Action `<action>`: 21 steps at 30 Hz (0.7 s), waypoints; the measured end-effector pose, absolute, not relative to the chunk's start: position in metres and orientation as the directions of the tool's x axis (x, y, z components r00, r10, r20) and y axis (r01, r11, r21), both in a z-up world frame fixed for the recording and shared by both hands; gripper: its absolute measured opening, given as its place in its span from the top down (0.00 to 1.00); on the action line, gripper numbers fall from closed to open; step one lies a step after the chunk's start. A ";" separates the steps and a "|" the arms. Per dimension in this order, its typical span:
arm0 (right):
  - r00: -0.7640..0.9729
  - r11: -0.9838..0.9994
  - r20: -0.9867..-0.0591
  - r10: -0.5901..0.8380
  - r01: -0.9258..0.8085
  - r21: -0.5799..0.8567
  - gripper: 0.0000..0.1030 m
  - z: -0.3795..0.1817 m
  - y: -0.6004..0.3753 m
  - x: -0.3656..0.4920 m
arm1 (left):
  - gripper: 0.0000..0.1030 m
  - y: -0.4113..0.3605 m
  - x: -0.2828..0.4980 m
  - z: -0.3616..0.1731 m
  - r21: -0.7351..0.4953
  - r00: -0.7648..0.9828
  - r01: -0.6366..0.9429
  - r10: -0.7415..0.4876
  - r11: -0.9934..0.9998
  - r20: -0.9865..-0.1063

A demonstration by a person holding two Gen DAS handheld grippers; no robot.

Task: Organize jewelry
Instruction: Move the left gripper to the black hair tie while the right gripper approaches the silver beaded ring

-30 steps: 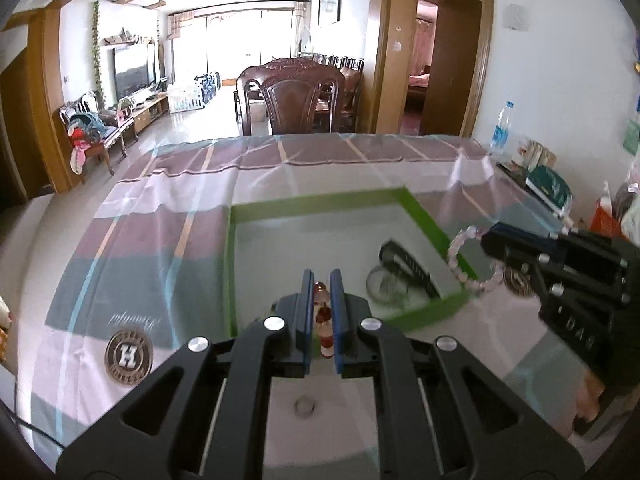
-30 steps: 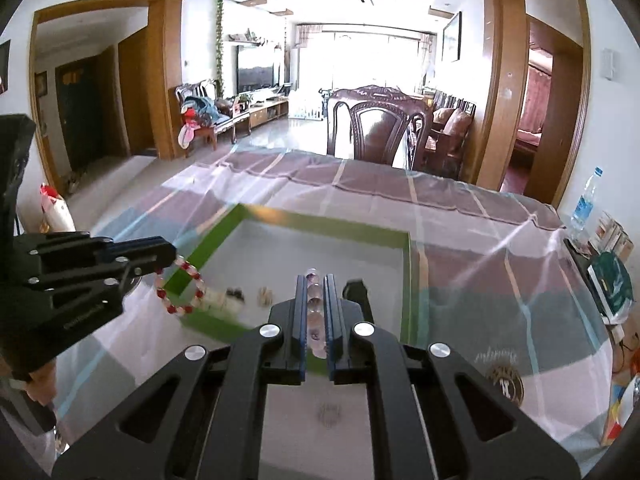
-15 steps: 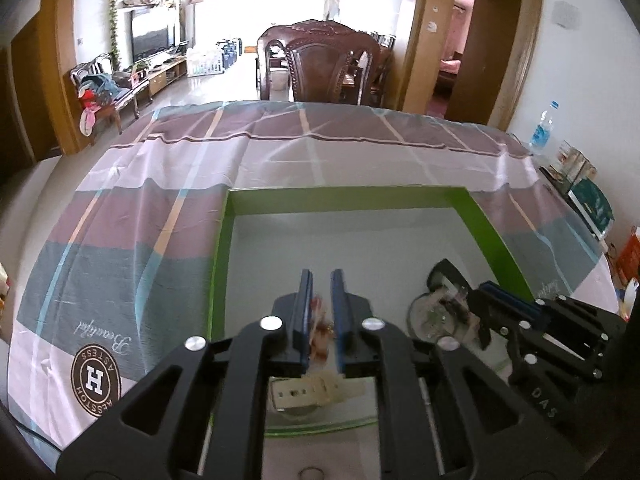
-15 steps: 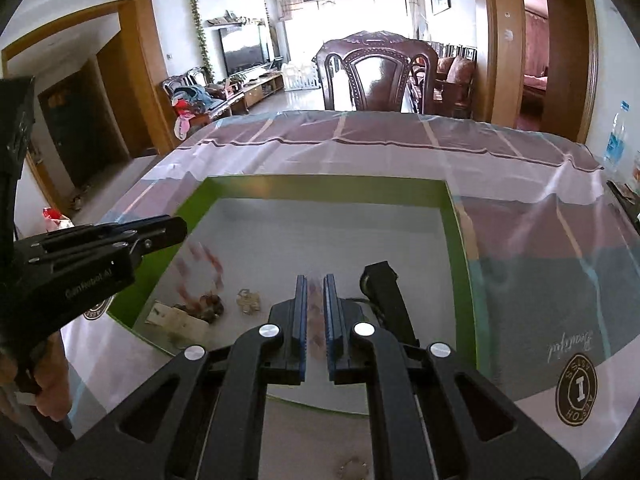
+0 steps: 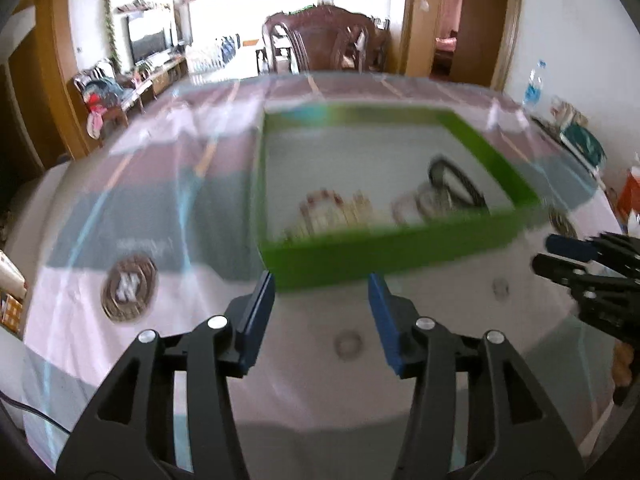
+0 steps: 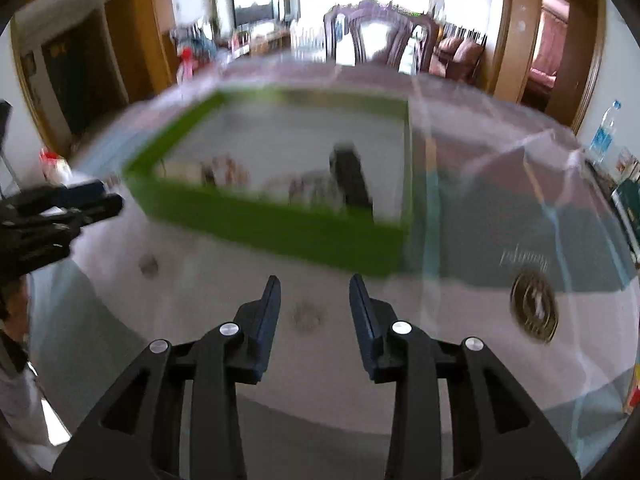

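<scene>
Opening both tongs; bracelets (image 5: 320,216) dropped into tray (image 5: 384,256).

One green tray (image 5: 384,256); two rings (image 5: 349,345) on tablecloth (image 5: 160,208).

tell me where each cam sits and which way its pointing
Left wrist: on the left gripper, looking forward and down over its opening, empty jaws at the green tray and a ring on the tablecloth; the right gripper shows at the right edge.
Right wrist: on the right gripper, jaws opening and empty, facing the same way; the left gripper and a sleeve show at left.
Both share the tray, the tablecloth and the room beyond.
</scene>
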State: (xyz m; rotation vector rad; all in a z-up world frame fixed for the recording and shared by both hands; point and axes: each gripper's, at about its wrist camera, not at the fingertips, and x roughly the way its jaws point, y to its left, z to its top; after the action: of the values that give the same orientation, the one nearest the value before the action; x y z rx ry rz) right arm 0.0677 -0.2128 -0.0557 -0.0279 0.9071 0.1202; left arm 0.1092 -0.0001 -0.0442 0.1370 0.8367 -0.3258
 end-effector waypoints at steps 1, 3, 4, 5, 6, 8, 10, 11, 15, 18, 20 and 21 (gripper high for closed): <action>0.589 0.994 -0.804 0.086 -0.110 0.025 0.65 -0.066 -0.212 0.069 | 0.53 -0.002 0.106 -0.051 -0.005 0.612 0.344 -0.228 0.939 -0.757; 0.555 0.993 -0.826 0.097 -0.106 0.045 0.65 -0.081 -0.211 0.073 | 0.53 -0.010 0.102 -0.063 0.002 0.587 0.368 -0.231 0.930 -0.776; 0.547 0.993 -0.830 0.105 -0.109 0.053 0.64 -0.084 -0.210 0.074 | 0.53 -0.013 0.101 -0.068 -0.002 0.575 0.373 -0.233 0.928 -0.785; 0.539 0.992 -0.835 0.109 -0.111 0.058 0.61 -0.089 -0.208 0.076 | 0.52 -0.015 0.100 -0.072 -0.004 0.567 0.375 -0.233 0.927 -0.790; 0.531 0.993 -0.841 0.106 -0.108 0.057 0.59 -0.093 -0.207 0.079 | 0.52 -0.015 0.099 -0.075 -0.004 0.562 0.378 -0.234 0.926 -0.794; 0.525 0.992 -0.844 0.109 -0.114 0.057 0.59 -0.098 -0.203 0.081 | 0.51 -0.015 0.097 -0.079 -0.009 0.552 0.385 -0.238 0.923 -0.799; 0.530 0.992 -0.842 0.102 -0.119 0.045 0.59 -0.100 -0.199 0.082 | 0.51 -0.017 0.098 -0.083 -0.010 0.547 0.384 -0.236 0.923 -0.803; 0.533 0.992 -0.841 0.097 -0.122 0.037 0.59 -0.100 -0.198 0.082 | 0.51 -0.016 0.099 -0.085 -0.010 0.545 0.383 -0.235 0.924 -0.805; 0.542 0.993 -0.837 0.080 -0.113 0.021 0.62 -0.101 -0.195 0.081 | 0.51 -0.017 0.102 -0.089 -0.013 0.537 0.381 -0.233 0.924 -0.811; 0.533 0.990 -0.840 0.101 -0.137 0.033 0.79 -0.100 -0.188 0.077 | 0.51 -0.017 0.102 -0.091 -0.015 0.530 0.381 -0.232 0.925 -0.816; 0.530 0.989 -0.841 0.108 -0.144 0.037 0.79 -0.099 -0.184 0.072 | 0.51 -0.017 0.102 -0.093 -0.016 0.526 0.381 -0.231 0.924 -0.818; 0.530 0.988 -0.841 0.114 -0.151 0.039 0.79 -0.099 -0.183 0.069 | 0.51 -0.017 0.102 -0.094 -0.018 0.523 0.383 -0.233 0.924 -0.820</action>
State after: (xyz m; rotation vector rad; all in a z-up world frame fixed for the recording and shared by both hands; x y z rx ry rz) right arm 0.0694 -0.1828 -0.0988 -0.0404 1.0003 0.1577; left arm 0.1015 -0.0174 -0.0943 0.1727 0.9516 -0.3708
